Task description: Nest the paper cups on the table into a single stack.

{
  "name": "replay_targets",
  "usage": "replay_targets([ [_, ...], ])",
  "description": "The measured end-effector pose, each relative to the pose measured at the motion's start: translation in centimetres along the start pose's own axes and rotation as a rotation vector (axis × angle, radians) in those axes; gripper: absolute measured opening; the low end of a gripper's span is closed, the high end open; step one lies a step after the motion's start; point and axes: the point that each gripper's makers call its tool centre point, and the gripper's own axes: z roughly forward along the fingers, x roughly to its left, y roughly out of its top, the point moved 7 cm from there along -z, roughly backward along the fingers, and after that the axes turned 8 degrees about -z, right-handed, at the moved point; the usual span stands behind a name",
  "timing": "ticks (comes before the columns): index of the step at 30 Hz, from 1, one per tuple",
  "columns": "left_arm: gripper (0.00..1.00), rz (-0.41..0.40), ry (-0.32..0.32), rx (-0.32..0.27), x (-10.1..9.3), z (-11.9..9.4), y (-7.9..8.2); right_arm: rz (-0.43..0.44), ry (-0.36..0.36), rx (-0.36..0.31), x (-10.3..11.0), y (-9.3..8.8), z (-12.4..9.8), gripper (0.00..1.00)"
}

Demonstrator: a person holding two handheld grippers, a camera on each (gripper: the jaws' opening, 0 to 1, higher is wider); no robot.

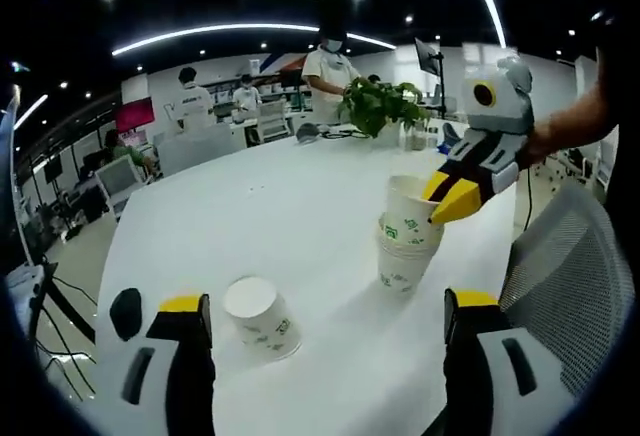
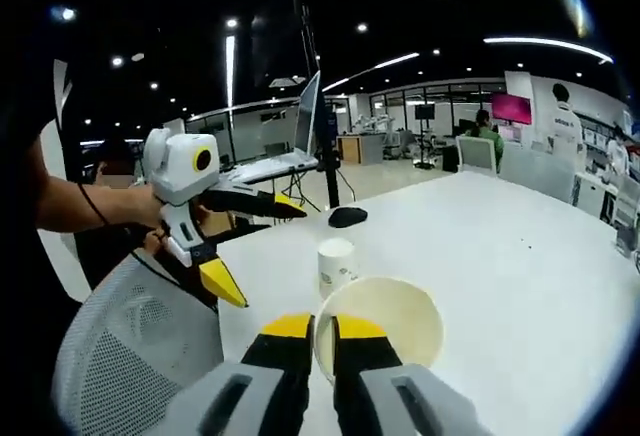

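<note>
A stack of white paper cups with green print (image 1: 405, 261) stands on the white table (image 1: 290, 206). Its top cup (image 1: 410, 206) sits tilted in the stack, and my right gripper (image 1: 442, 206) is shut on that cup's rim from the right. In the right gripper view the same cup (image 2: 385, 321) opens toward the camera, its rim pinched between the right gripper's (image 2: 322, 331) yellow-tipped jaws. A single cup (image 1: 262, 318) stands apart with its closed end up, also seen as the lone cup (image 2: 336, 264). My left gripper (image 1: 325, 306) is open and holds nothing; the left gripper (image 2: 270, 256) hangs over the table edge.
A grey mesh chair (image 1: 560, 256) stands at the near table edge, its back (image 2: 130, 346) under the left gripper. A potted plant (image 1: 378, 106) and several people are at the far end. A black mouse (image 2: 347, 217) and a laptop (image 2: 290, 151) lie beyond the lone cup.
</note>
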Motion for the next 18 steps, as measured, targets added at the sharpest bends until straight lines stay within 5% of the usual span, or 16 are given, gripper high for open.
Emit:
replay_targets([
  [9,0.94,-0.015,0.013,-0.003,0.2,0.6,-0.1,-0.010,-0.013,0.041,0.0,-1.4,1.0,0.05],
  [18,0.91,-0.029,0.016,-0.006,1.5,1.6,-0.6,-0.004,-0.079,-0.063,-0.5,0.0,-1.1,0.15],
])
